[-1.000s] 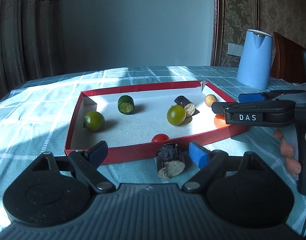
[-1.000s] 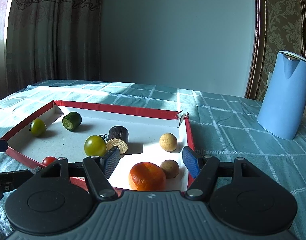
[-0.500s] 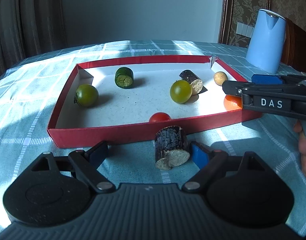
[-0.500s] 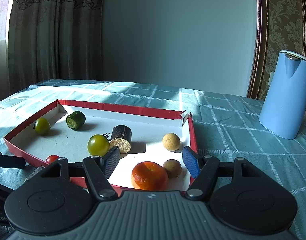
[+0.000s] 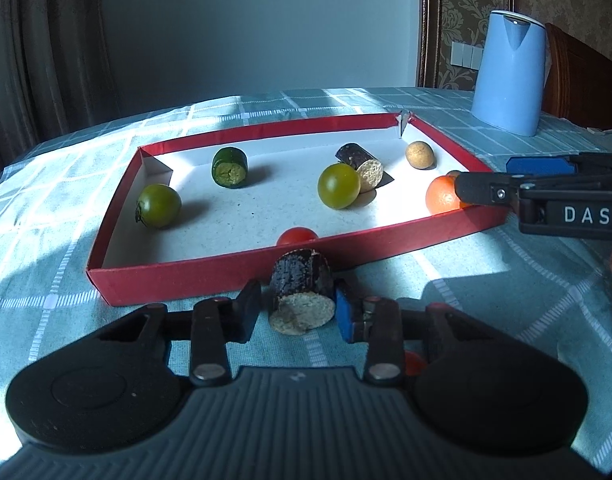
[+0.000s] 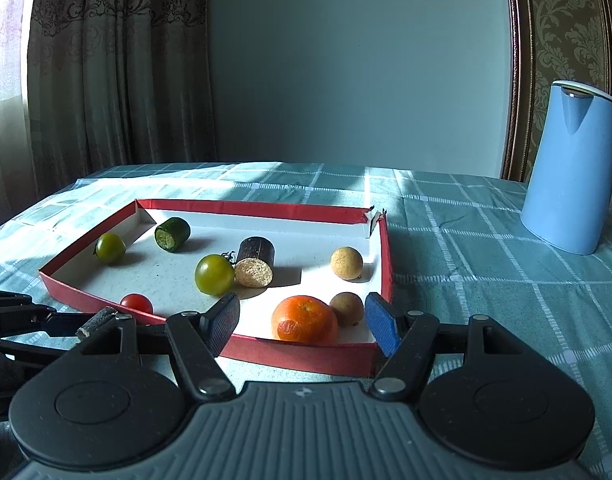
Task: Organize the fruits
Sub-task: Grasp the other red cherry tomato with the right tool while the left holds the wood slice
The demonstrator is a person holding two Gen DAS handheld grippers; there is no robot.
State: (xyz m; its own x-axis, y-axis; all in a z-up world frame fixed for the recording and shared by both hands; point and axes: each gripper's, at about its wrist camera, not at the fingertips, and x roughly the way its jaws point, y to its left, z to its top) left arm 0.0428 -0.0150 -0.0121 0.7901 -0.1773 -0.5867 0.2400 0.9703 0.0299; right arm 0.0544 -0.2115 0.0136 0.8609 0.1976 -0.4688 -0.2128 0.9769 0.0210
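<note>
My left gripper [image 5: 297, 312] is shut on a dark cane stub [image 5: 301, 294] with a pale cut face, just outside the front wall of the red tray [image 5: 233, 266]. The tray holds two green tomatoes [image 5: 158, 205] [image 5: 338, 186], a green cucumber piece [image 5: 229, 162], another dark stub [image 5: 362, 162], a red cherry tomato [image 5: 297, 236], a tan ball [image 5: 420, 155] and an orange [image 5: 442, 196]. My right gripper [image 6: 301, 322] is open at the tray's near right corner, with the orange [image 6: 303, 318] and a second tan ball [image 6: 346, 308] between its fingers but untouched.
A blue kettle [image 5: 508, 72] stands on the checked tablecloth right of the tray; it also shows in the right wrist view [image 6: 570, 168]. Curtains hang at the left and a wall is behind the table. A red object [image 5: 414, 362] peeks out under my left gripper.
My left gripper has closed onto the dark stub that lay between its open fingers. The right gripper has drawn back slightly from the tray.
</note>
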